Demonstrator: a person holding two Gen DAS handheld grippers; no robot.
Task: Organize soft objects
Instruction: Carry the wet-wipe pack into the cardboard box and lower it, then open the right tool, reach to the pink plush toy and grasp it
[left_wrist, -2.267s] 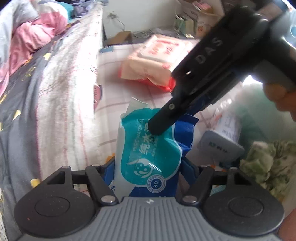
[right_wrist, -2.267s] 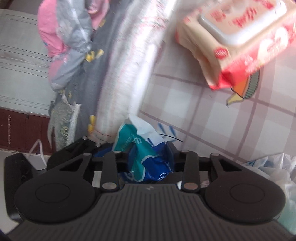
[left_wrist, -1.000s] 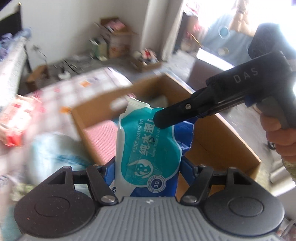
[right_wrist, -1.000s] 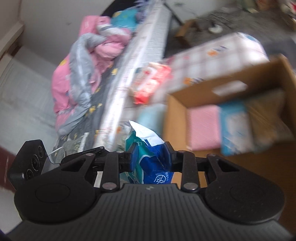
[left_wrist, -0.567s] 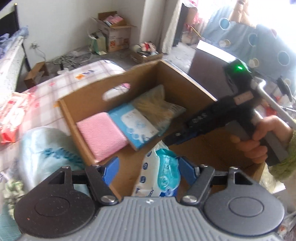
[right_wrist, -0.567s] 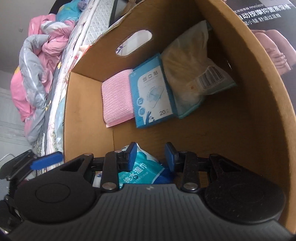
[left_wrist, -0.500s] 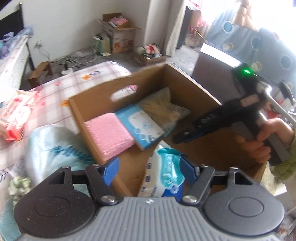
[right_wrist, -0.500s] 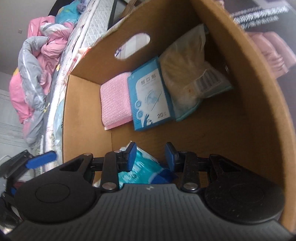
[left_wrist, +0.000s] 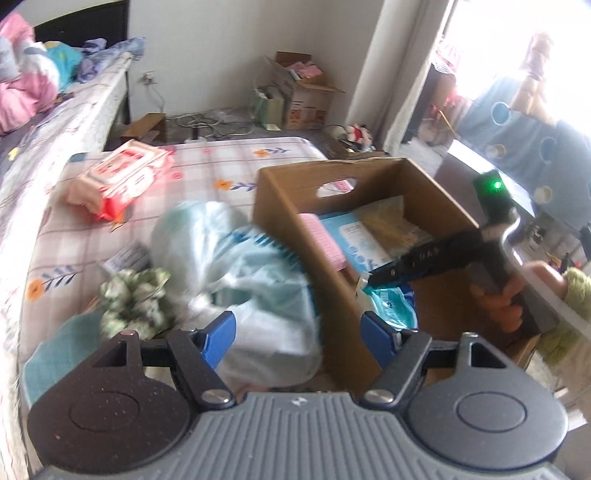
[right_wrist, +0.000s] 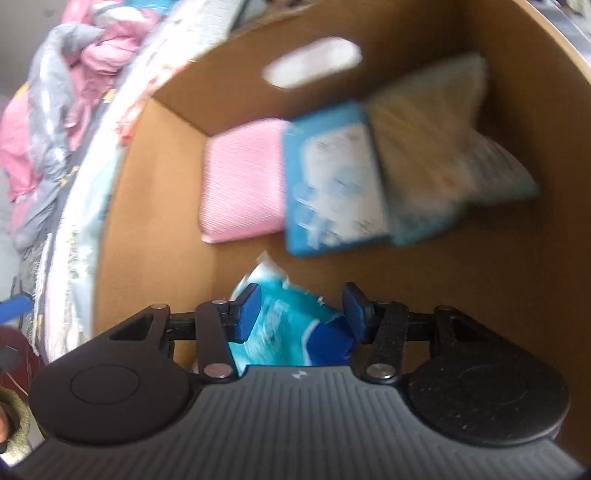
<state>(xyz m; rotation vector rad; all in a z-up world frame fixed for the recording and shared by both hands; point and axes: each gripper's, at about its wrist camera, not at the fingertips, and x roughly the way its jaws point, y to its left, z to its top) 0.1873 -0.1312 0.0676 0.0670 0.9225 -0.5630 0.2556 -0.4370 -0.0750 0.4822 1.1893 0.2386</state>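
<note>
Cardboard box (left_wrist: 295, 236): one, open-topped, with a hand-hole cut in its far wall, standing against the edge of the checked mattress (left_wrist: 207, 162).

Contents of box, four items: one pink cloth (right_wrist: 240, 181) in the far left corner; one blue flat pack (right_wrist: 332, 195) touching its right side; one tan bagged item (right_wrist: 436, 155) overlapping the blue pack's right edge; one teal wet-wipes pack (right_wrist: 288, 325) nearer, on the box floor, apart from the other three.

Grippers, two. Right gripper (right_wrist: 299, 306): inside the box, pointing down, jaws opening, wipes pack between the blue pads with daylight on the right side; grip released. Left gripper (left_wrist: 297, 330): outside and above the box's near left wall, jaws wide and opening, nothing between them.

On the mattress, outside the box: one red-and-white wipes pack (left_wrist: 118, 177), far left; one pale blue plastic bag (left_wrist: 236, 266), bulky, pressed against the box wall; one green-and-white scrunched cloth (left_wrist: 133, 299) beside the bag.

Open room: bare box floor right of the wipes pack; bare mattress between red pack and box.
</note>
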